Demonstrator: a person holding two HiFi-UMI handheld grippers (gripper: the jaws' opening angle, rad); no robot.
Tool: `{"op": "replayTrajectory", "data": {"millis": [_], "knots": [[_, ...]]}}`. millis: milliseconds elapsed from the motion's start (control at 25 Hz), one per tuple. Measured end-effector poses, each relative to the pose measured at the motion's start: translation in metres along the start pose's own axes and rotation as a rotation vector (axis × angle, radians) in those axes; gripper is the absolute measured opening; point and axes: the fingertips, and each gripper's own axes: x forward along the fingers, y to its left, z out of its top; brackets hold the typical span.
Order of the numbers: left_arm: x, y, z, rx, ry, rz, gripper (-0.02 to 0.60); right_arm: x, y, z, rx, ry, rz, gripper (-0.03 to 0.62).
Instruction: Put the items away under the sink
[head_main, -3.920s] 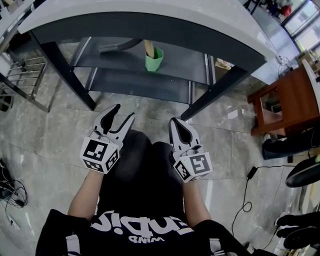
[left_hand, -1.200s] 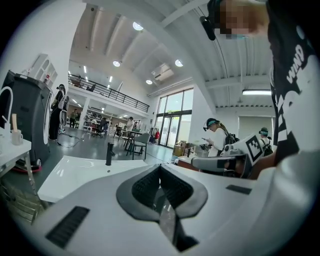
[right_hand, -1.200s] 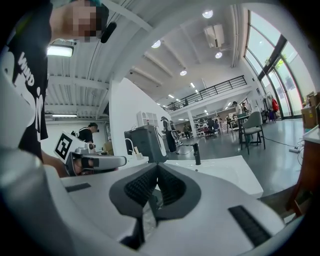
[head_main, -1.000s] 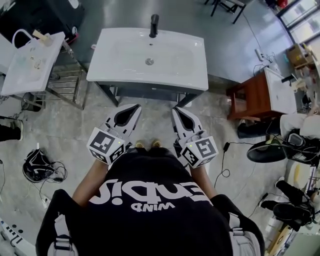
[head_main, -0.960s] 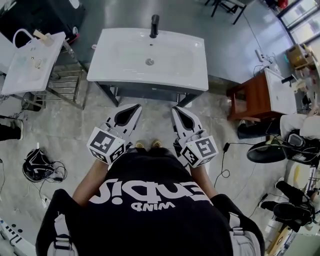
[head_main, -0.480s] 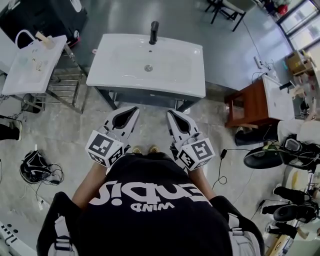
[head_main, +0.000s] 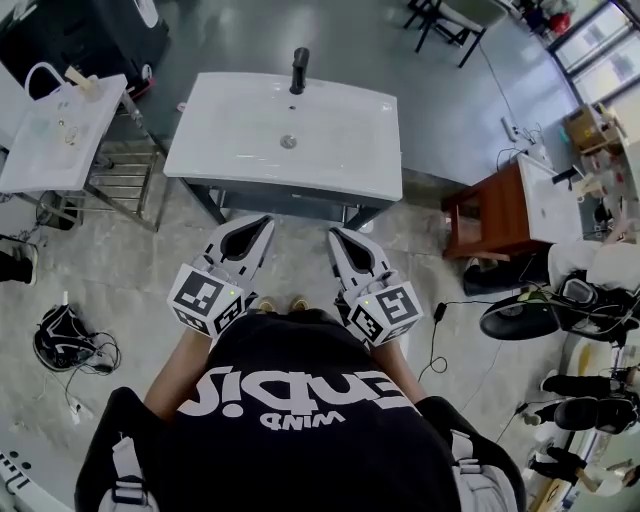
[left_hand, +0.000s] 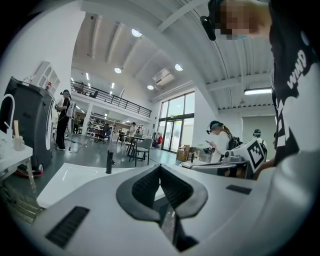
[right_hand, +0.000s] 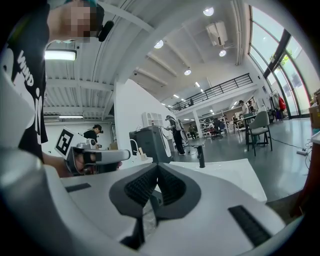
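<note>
White and shallow, one sink (head_main: 340, 140) with one black tap (head_main: 298, 70) lies at twelve o'clock from two grippers. The left gripper (head_main: 266, 221) and right gripper (head_main: 335, 236), side by side, each have jaws pressed together on nothing.

Left gripper (head_main: 262, 222) and right gripper (head_main: 336, 236) are held side by side low in front of the torso. Both point forward, apart, with tips angled slightly toward each other. Left jaws are pressed together tip to tip, empty. Right jaws are the same, closed and empty. Left marker cube (head_main: 205, 298) and right marker cube (head_main: 385, 312) sit at the rear, close to the body. The bare left forearm (head_main: 172, 372) is visible, elbow bent. The right forearm (head_main: 392, 362) is mostly hidden by the black shirt.
</note>
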Motion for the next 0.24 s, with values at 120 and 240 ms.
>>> {"op": "replayTrajectory", "data": {"millis": [120,240], "knots": [[-0.0004,-0.0034,-0.0012,0.011,0.008,-0.002,0.02,-0.0011,0.0001,-0.0001,-0.001,0.0,0.002,0.018],[-0.0024,-0.0059,-0.0042,0.009,0.018,-0.001,0.02,-0.0035,0.0012,0.0003,0.004,-0.004,0.004,0.018]]}}
